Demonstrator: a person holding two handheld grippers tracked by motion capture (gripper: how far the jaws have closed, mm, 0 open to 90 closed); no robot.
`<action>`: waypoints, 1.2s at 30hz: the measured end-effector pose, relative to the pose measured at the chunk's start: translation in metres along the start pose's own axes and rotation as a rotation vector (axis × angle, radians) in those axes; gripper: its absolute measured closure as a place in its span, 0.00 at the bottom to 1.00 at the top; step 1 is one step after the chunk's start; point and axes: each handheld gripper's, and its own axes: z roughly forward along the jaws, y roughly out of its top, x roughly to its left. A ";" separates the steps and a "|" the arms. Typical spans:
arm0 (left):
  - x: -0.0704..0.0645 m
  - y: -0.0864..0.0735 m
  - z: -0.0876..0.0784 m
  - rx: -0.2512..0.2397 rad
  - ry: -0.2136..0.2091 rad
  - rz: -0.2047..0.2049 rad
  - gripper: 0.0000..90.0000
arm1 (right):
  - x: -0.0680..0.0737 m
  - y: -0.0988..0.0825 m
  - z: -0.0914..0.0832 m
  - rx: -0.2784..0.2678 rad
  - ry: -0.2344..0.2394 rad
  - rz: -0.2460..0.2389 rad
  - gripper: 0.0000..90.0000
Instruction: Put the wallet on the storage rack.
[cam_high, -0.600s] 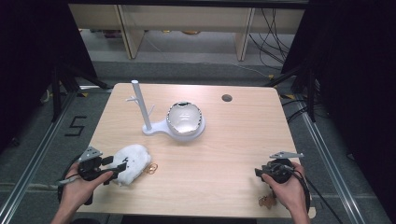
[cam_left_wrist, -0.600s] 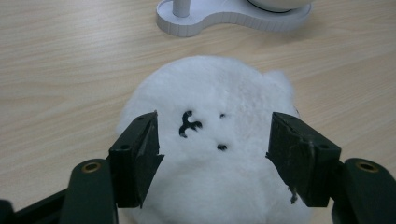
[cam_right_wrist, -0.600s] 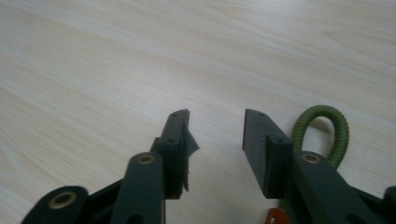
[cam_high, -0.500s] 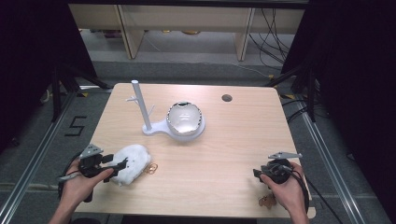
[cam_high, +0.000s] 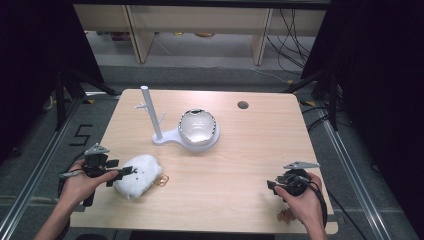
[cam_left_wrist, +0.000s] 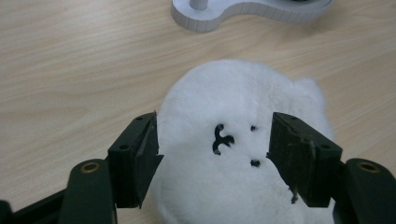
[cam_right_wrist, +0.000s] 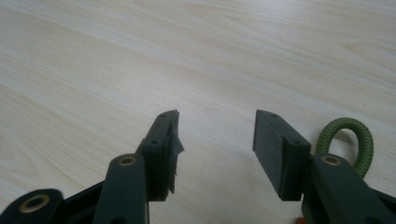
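Note:
A white plush toy (cam_high: 139, 175) with a small black stitched face (cam_left_wrist: 222, 140) lies near the front left of the wooden table (cam_high: 260, 145). My left gripper (cam_high: 122, 172) reaches it from the left. In the left gripper view the left gripper (cam_left_wrist: 215, 123) is open, its jaws wide on either side of the face. The fur brushes the pads (cam_left_wrist: 149, 140) and I see no squeeze. My right gripper (cam_high: 271, 185) rests low at the front right. Its jaws (cam_right_wrist: 217, 116) are open over bare wood with nothing between them.
A white stand (cam_high: 150, 115) with a post and short pegs rises from a flat base (cam_left_wrist: 243, 11) behind the plush. A shiny rounded bowl (cam_high: 198, 126) sits on that base. A small ring (cam_high: 163, 179) lies by the plush, and a green cord loop (cam_right_wrist: 348, 135) beside the right jaw.

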 end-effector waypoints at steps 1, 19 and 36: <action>0.001 0.001 0.000 0.013 0.001 0.008 0.36 | 0.001 0.001 0.000 0.005 0.015 -0.007 0.57; 0.014 0.000 0.026 0.172 -0.004 -0.045 0.35 | 0.011 0.006 0.005 0.007 0.096 -0.019 0.53; 0.009 -0.008 0.037 0.202 0.020 -0.043 0.48 | 0.017 0.005 0.000 0.007 0.052 -0.027 0.53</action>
